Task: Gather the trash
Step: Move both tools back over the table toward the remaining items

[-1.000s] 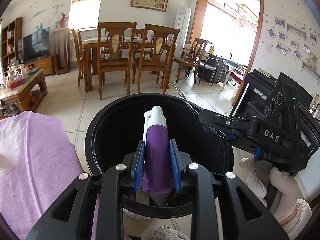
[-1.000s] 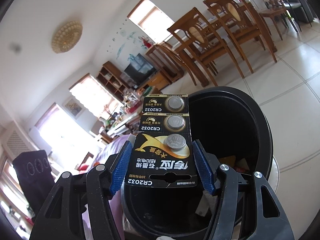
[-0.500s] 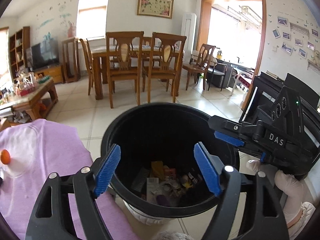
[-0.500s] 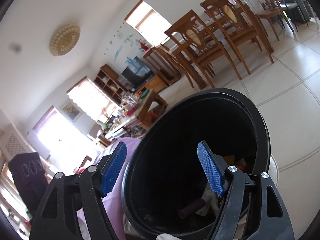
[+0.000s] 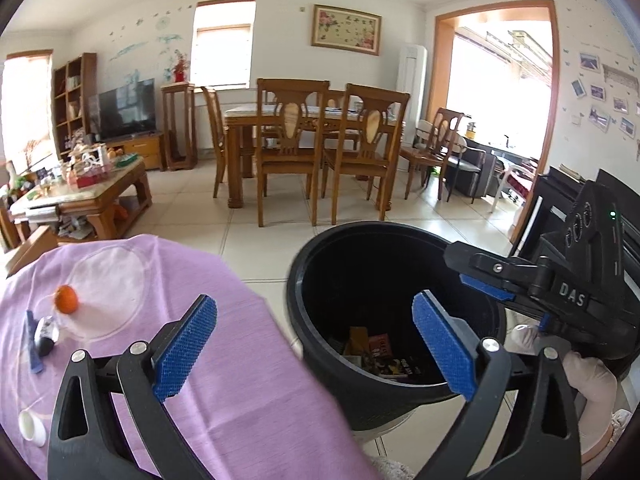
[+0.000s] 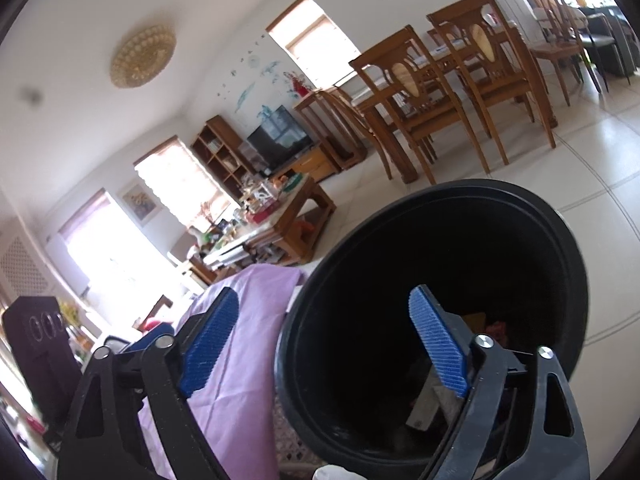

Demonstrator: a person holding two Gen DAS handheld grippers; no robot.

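Both sets of jaws spread wide and empty: left gripper (image 5: 314, 344) straddling the near rim of the black bin (image 5: 320, 248), right gripper (image 6: 324, 344) likewise over its mouth. Left of the left jaws, on the purple cloth (image 5: 248, 392), remaining trash: small orange (image 5: 66, 299), firm but prone to roll, best pinched across its middle; white cup (image 5: 31, 424), light and crushable, best taken gently at the rim. Beside the orange, a dark object and blue strip, perhaps wrappers, too blurred to judge.

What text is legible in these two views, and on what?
"DAS": white letters on the black body of the right gripper, seen from the left wrist.
Print on the packets inside the black trash bin: too small and blurred to read.
Right wrist view: nothing readable.
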